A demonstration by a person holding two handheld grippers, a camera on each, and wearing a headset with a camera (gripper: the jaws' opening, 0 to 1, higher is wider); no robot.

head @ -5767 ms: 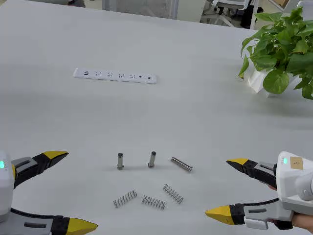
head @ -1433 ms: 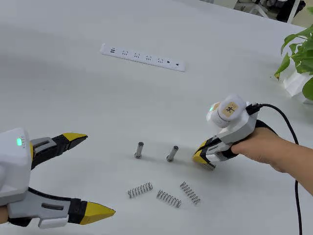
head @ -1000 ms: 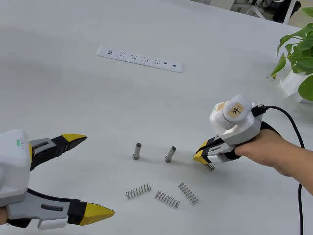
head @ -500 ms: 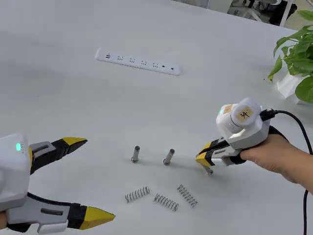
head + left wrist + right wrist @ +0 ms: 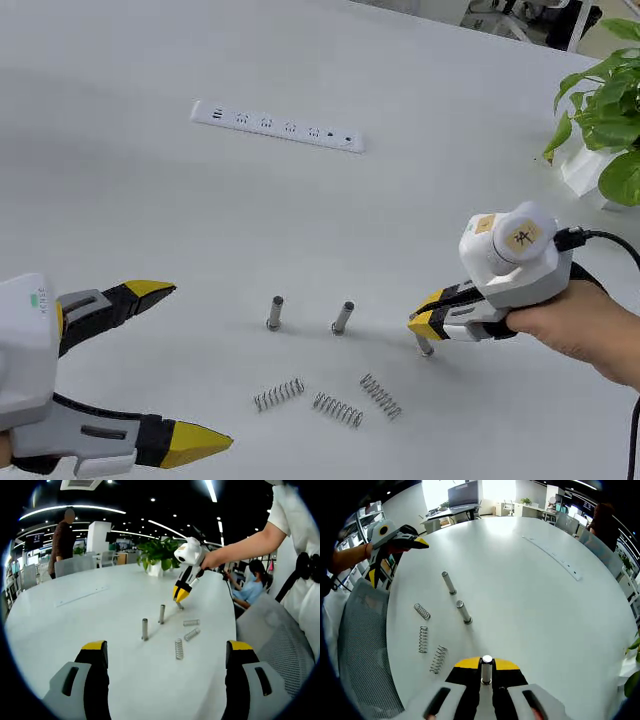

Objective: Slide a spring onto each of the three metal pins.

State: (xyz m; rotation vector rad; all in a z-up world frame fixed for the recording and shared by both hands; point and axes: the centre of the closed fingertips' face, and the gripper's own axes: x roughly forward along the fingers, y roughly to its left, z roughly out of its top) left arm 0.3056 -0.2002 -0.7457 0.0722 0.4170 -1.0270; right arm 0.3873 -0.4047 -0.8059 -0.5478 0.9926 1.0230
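Two pins stand up. The right gripper holds the third pin tight on the table; let go crooked, it could fall over. Three springs lie nearby. The left gripper is wide open.

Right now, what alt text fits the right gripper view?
The right gripper is shut on a metal pin over a white table. Two more pins stand beyond, three loose springs lie beside them, and the open left gripper hovers upper left.
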